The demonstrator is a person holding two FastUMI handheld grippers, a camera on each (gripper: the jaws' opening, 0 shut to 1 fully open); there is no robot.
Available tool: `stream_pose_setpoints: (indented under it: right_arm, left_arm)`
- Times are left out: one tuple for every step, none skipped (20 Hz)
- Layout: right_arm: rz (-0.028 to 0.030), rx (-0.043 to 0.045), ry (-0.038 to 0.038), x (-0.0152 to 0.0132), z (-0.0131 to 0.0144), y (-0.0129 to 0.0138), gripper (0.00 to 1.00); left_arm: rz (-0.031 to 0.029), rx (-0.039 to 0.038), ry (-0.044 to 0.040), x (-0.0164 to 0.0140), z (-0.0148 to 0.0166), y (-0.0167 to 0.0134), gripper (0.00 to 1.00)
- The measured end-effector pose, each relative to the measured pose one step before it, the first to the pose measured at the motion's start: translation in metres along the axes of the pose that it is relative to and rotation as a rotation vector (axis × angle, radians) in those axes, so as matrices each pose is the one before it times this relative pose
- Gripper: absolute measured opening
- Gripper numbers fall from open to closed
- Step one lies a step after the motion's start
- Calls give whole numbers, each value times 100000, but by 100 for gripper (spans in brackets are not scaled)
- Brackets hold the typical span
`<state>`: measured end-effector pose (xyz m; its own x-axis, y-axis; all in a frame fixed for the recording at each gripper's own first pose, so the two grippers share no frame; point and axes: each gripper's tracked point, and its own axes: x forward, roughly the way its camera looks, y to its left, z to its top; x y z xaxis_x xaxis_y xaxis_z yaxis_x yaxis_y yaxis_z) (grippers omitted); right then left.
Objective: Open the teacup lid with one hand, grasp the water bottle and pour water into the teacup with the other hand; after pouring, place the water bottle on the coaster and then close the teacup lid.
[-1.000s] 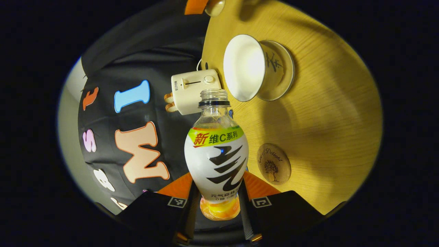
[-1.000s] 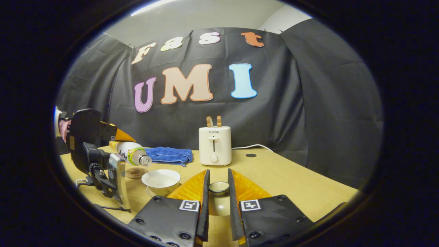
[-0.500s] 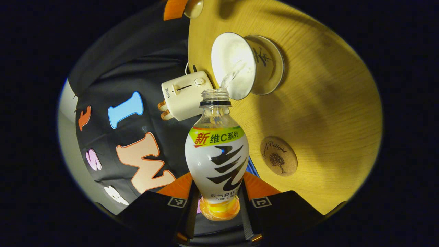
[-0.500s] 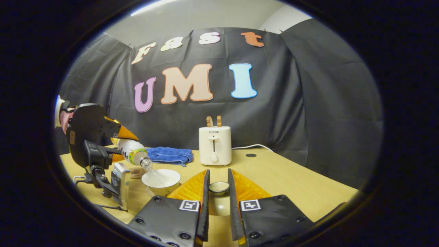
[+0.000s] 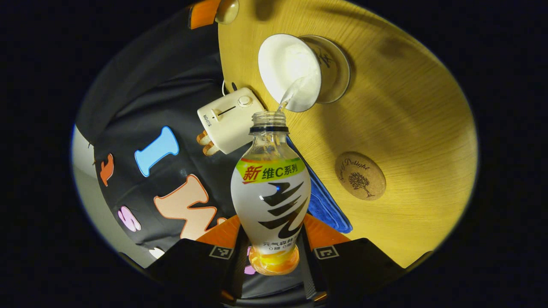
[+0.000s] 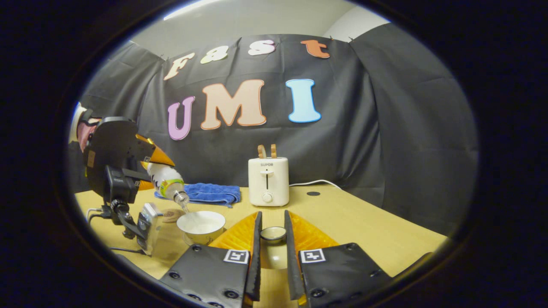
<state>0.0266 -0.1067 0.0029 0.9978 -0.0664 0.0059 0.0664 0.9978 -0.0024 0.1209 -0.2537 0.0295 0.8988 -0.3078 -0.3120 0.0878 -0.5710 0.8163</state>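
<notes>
1. the left gripper has its fingers clenched on the lower body of the water bottle, one orange finger on each side.
2. the water bottle is uncapped and tipped with its mouth toward the teacup; a thin stream of water runs from the mouth into the white bowl of the cup.
3. in the right gripper view the left gripper is raised above the tabletop at the left, the water bottle slanting down, its neck just over the rim of the teacup.
4. the teacup stands on a saucer on the tabletop, its top uncovered.
5. the right gripper grasps the teacup lid between its two fingers, held up to the right of the cup and apart from it.
6. the round cork coaster lies bare on the tabletop, near the teacup but not touching it.
7. a blue towel lies behind the cup, and a white toaster stands near the back edge beside it.
</notes>
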Motion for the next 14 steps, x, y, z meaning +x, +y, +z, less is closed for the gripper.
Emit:
stream_pose_setpoints:
  right_arm:
    - [0,11,-28,21,55,-13,28]
    - [-7,-22,-12,14,-62,28,29]
    - [-12,27,-3,4,14,0,29]
    - [4,-16,-1,25,-20,-8,29]
    - [0,10,90,13,12,4,28]
    - [23,-3,-33,-68,-14,3,28]
    - [127,-16,-44,-2,30,3,28]
    - [56,25,62,64,-44,13,28]
    - [49,-18,-35,-31,52,-10,28]
    - [2,17,-34,27,-9,37,28]
    - [17,-20,23,22,30,21,28]
    - [5,5,-18,-20,-52,-20,28]
    - [-7,7,-43,-5,47,-9,28]
    - [9,-21,24,-25,-44,33,28]
  left_arm:
    - [206,1363,-23,-82,-19,308,53]
    - [288,1315,36,-30,-10,250,53]
    - [346,1166,215,-131,-70,277,53]
    - [131,938,-19,11,56,195,53]
    - [-6,919,415,-19,-228,115,53]
    - [-114,1005,210,56,-33,59,53]
    - [142,967,261,-99,12,118,53]
    - [180,876,166,10,-2,26,53]
    - [455,740,38,-27,-1,185,53]
    - [563,600,-123,54,130,139,53]
    - [631,101,-305,-211,29,65,53]
    - [350,-474,-492,-33,123,16,53]
    - [-36,-1515,-673,-97,56,74,53]
    - [-624,-3071,-758,122,67,-298,53]
